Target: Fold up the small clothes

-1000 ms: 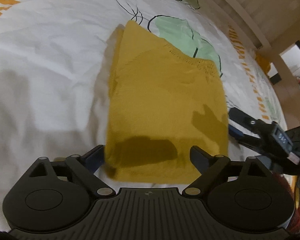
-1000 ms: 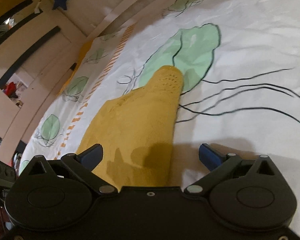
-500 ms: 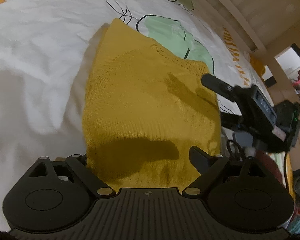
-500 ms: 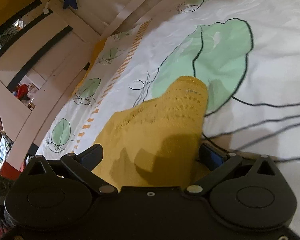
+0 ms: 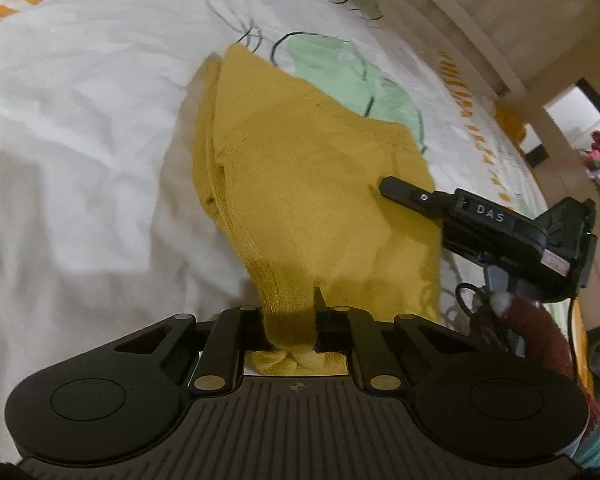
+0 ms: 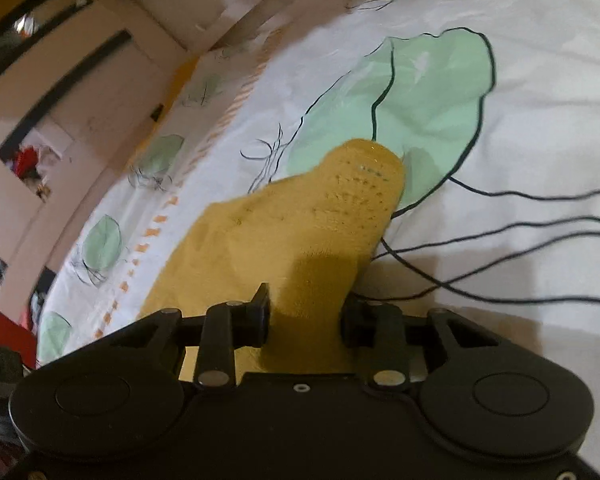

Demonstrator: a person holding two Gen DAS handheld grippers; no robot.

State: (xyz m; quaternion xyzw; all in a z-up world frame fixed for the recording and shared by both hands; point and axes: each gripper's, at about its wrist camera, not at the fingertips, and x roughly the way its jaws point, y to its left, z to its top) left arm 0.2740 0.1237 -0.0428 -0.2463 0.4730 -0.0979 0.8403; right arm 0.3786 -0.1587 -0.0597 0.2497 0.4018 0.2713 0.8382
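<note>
A mustard-yellow knitted garment (image 5: 308, 184) lies folded on a white bed sheet (image 5: 80, 120) printed with green leaves. My left gripper (image 5: 290, 316) is at its near edge, jaws closing, with a bunch of the knit pinched between the pads. My right gripper (image 6: 305, 316) holds the garment (image 6: 300, 220) at its right side; its jaws are closing too, and a thick fold of cloth fills the gap between them. In the left wrist view one of its fingers (image 5: 404, 194) rests on top of the fabric.
The sheet (image 6: 520, 80) spreads wide on the left and far sides. A pale wooden bed frame (image 5: 480, 20) runs along the far right, with a doorway beyond. A red sleeve (image 5: 540, 332) and a cable sit behind the right gripper.
Both pairs of jaws went from wide open to closed on the garment's edges. The right gripper moved in over the right side, and the cloth bunched up at both grips.
</note>
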